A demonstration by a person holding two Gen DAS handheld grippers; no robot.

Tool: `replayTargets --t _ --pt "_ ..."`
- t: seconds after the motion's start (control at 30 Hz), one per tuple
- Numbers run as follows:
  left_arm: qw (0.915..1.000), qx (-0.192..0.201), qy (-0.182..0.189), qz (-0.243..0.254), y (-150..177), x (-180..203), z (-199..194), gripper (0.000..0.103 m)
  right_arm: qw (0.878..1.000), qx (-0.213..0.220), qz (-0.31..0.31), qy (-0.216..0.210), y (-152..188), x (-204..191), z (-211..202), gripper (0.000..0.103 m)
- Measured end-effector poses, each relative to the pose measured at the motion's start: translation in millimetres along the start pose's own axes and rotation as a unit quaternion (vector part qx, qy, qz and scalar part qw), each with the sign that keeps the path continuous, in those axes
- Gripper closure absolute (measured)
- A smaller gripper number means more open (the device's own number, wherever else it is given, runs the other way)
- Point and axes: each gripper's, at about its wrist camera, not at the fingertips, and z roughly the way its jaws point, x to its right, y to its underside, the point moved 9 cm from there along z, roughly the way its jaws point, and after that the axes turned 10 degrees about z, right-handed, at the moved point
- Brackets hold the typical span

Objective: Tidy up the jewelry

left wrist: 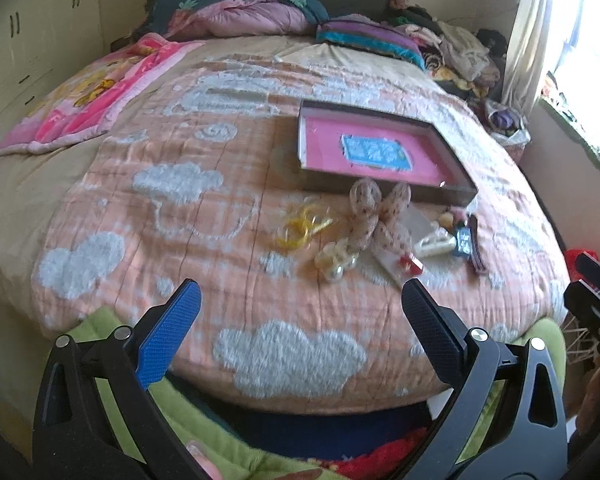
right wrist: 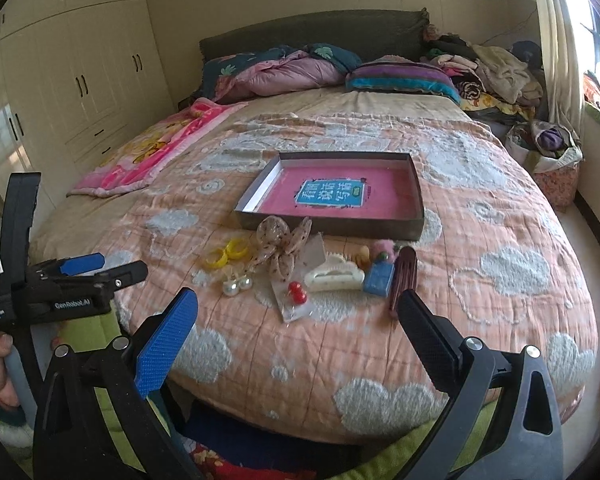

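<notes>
Nothing appears sorted yet; judging from the layout, the task is only beginning. A shallow box [right wrist: 332,196] is lying on a bed [right wrist: 500,320] covered by a peach quilt with white clouds. The box is holding no jewelry: only its pink floor with a blue printed label is showing.

All the pieces are sitting loose on the quilt, just in front of the box's near wall. From left to right in the right wrist view: yellow rings [right wrist: 228,258], a dotted fabric bow [right wrist: 284,248] touching the box wall, two pearl earrings [right wrist: 236,286], a clear card with red studs [right wrist: 298,292], a white hair clip [right wrist: 334,274], a blue item [right wrist: 379,280] and a dark comb [right wrist: 403,276]. A few small pieces behind the clip are too blurred to name.

The left claw [left wrist: 300,312] is hovering over the near edge of the bed, its fingers spread wide and gripping nothing. The right claw [right wrist: 298,320] is likewise hanging wide apart and empty, pointing toward the pile. Both are well short of the jewelry.

Everything is still waiting to be moved into the box.
</notes>
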Motion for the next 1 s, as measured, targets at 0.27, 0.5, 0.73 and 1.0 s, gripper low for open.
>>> replayTargets --t 0.27,0.5,0.73,1.0 --pt "0.9993 -0.003 0.008 0.035 -31 17 29 0.009 1.0 0.009 0.017 0.015 -25 21 14 0.004" --pt "0.9955 -0.022 0.074 0.056 -51 49 66 0.009 0.997 0.01 0.05 0.052 -37 68 31 0.004" --pt "0.9914 -0.052 0.102 0.063 -52 65 111 0.009 0.994 0.002 0.072 0.086 -37 111 51 0.004" --pt "0.9892 -0.09 0.098 0.061 -44 62 155 0.021 0.991 -0.05 0.079 0.097 -8 141 89 0.004"
